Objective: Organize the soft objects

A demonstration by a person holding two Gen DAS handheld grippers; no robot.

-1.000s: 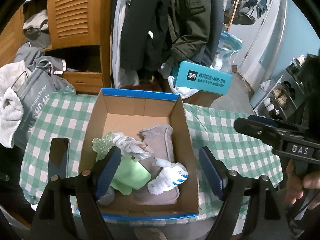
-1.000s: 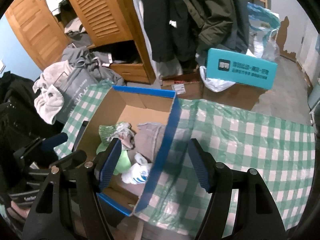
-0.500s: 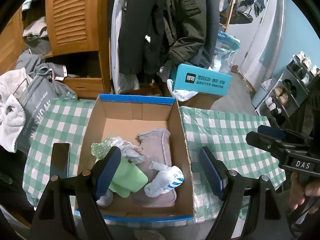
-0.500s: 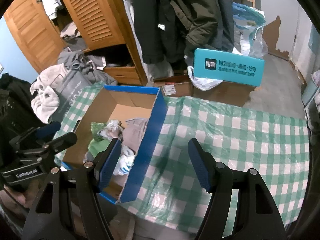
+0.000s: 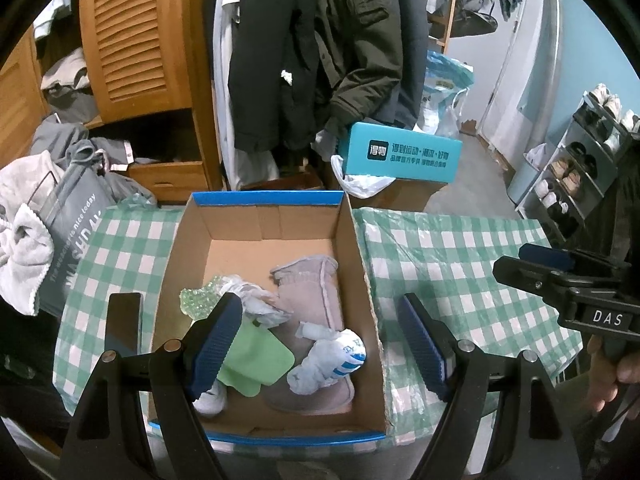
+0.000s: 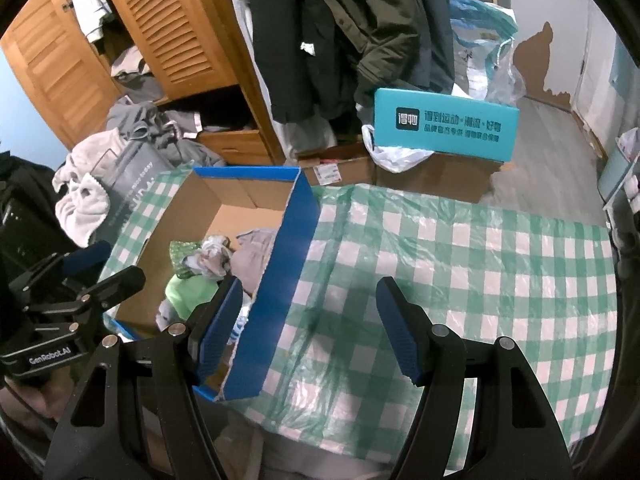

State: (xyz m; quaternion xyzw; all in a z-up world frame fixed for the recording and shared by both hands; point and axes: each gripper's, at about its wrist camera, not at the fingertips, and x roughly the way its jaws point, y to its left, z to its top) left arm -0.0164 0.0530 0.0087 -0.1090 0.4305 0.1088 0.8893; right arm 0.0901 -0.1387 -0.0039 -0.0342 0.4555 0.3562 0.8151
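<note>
I hold my left gripper above the near end of the cardboard box, jaws spread wide and gripping nothing. Compared with a second ago I have drawn it back and up: the whole blue rim of the box now fits between and beyond my fingers, where before the near edge sat tight under them. My right gripper is also wide open and empty, hanging over the green checked tablecloth to the right of the box. It has moved rightward since the earlier frame; then its left finger was over the box contents, now that finger sits just at the blue outer wall and the right one is over bare cloth.

The soft things have not shifted. Inside the box lie the grey fleece boot, the white sock with blue stripes resting on its lower part, the green flat pad to the left, a crumpled clear plastic wrap above it, and a piece of green bubble wrap near the left wall. A white item peeks out behind my left finger; I cannot tell what it is.

Beyond the table, the teal shoebox sits on a brown carton, with dark coats hanging behind.
</note>
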